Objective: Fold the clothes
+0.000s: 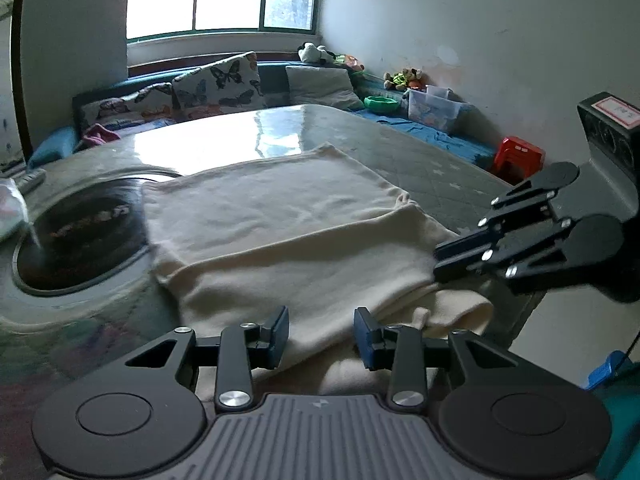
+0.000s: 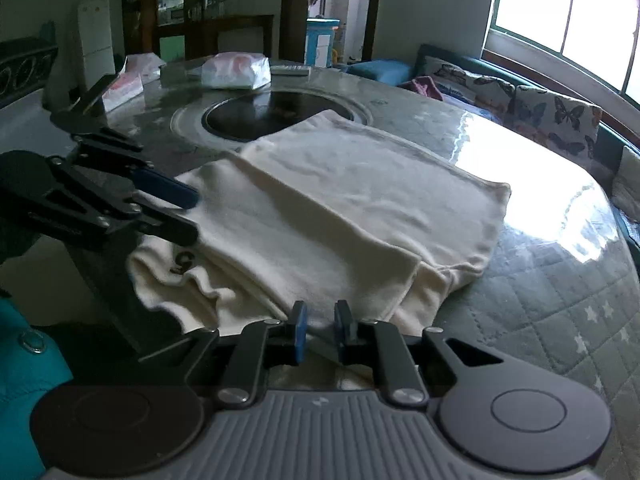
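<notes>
Cream garment [image 1: 280,232], partly folded, lies flat on the table [image 1: 420,160], its near edge hanging slightly over the table rim toward me. A dark "G" mark shows on the lower layer in the right wrist view.

My left tool [image 1: 321,334]: jaws apart, one pad either side of the near hem, cloth lying between and below them, no pinch.

My right tool [image 2: 320,330]: jaws narrowly parted over the garment's near fold; I cannot tell if cloth is caught between them.

Far side of the garment overlaps the dark round inset [image 2: 276,114] in the table. White plastic bag [image 2: 236,72] beyond it, well apart.
</notes>
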Demonstrator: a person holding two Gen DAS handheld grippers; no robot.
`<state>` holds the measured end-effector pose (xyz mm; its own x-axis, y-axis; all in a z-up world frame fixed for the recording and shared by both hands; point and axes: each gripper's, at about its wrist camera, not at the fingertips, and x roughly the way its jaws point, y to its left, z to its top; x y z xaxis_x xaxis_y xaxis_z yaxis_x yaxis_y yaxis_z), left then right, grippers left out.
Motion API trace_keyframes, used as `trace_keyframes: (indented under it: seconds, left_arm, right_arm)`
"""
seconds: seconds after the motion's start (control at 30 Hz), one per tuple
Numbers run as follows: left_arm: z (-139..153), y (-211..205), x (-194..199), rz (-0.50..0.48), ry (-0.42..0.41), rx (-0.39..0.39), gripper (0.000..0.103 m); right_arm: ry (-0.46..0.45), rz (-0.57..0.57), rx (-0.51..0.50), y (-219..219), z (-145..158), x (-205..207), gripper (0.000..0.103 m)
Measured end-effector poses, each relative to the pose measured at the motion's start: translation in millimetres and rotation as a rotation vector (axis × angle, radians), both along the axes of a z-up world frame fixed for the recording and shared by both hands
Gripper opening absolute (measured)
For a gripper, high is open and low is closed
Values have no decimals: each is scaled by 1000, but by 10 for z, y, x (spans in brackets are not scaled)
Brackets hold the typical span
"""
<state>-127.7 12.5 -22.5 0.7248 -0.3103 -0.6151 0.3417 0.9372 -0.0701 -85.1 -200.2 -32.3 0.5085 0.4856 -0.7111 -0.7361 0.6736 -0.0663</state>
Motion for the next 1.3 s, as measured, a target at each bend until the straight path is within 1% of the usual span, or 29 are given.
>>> trace_keyframes:
  seconds: [0.07, 0.17, 0.2, 0.27, 0.33, 0.37, 0.4, 0.47, 0.57, 0.6, 0.67, 0.73, 0.8, 0.83, 0.9, 1.0, 1.13, 1.2, 1.23, 1.27, 1.3]
  left_arm:
    - [30, 54, -98, -11, -7, 18, 40]
    - [36, 87, -257, -55, -17, 52, 40]
    - [25, 80, -311, -76, -21, 69, 40]
    - [-10, 42, -403, -115, -39, 113, 40]
    - [-53, -16, -457, -145, -60, 150, 40]
    - [-75, -48, -479, -158, -71, 167, 40]
    - [-100, -83, -489, -167, -87, 184, 40]
    - [-152, -152, -490, -173, -116, 216, 40]
    - [-149, -159, -443, -166, -131, 208, 40]
    - [-142, -154, -422, -162, -134, 202, 40]
    - [-128, -144, -379, -153, -140, 189, 40]
    - [-113, -134, -336, -145, -146, 175, 31]
    - [-99, -124, -293, -137, -152, 162, 17]
    - [-92, -119, -272, -133, -155, 156, 14]
    - [-77, -109, -229, -124, -160, 142, 11]
    - [-52, -90, -151, -111, -165, 119, 10]
    - [18, -15, 99, -78, -125, 44, 10]
    - [32, 10, 204, -71, -109, 24, 10]
    - [32, 21, 246, -70, -103, 21, 10]
    - [26, 33, 277, -69, -98, 21, 10]
    - [20, 41, 307, -68, -91, 21, 10]
  right_arm:
    - [-5, -8, 12, -59, 57, -21, 16]
    - [-11, -16, 10, -139, 117, -60, 18]
    - [-14, -16, 4, -162, 129, -77, 21]
    - [-23, -11, -14, -197, 143, -124, 23]
    - [-29, 3, -30, -222, 153, -185, 28]
    - [-32, 14, -39, -224, 153, -216, 36]
    - [-36, 26, -48, -221, 148, -250, 39]
    - [-45, 50, -64, -202, 134, -314, 40]
    - [-61, 88, -88, -160, 112, -408, 47]
    - [-69, 101, -96, -145, 105, -436, 51]
    - [-82, 117, -109, -125, 91, -467, 54]
    - [-93, 133, -120, -107, 79, -491, 55]
    - [-111, 153, -131, -85, 68, -512, 57]
    - [-123, 164, -136, -72, 63, -522, 58]
    - [-144, 185, -147, -47, 53, -541, 62]
    - [-165, 213, -155, -3, 31, -523, 63]
    - [-180, 222, -148, 61, -27, -429, 60]
    - [-178, 218, -140, 82, -49, -362, 53]
    - [-174, 215, -135, 92, -58, -326, 51]
    - [-161, 212, -127, 96, -63, -277, 46]
    - [-143, 208, -117, 94, -68, -219, 38]
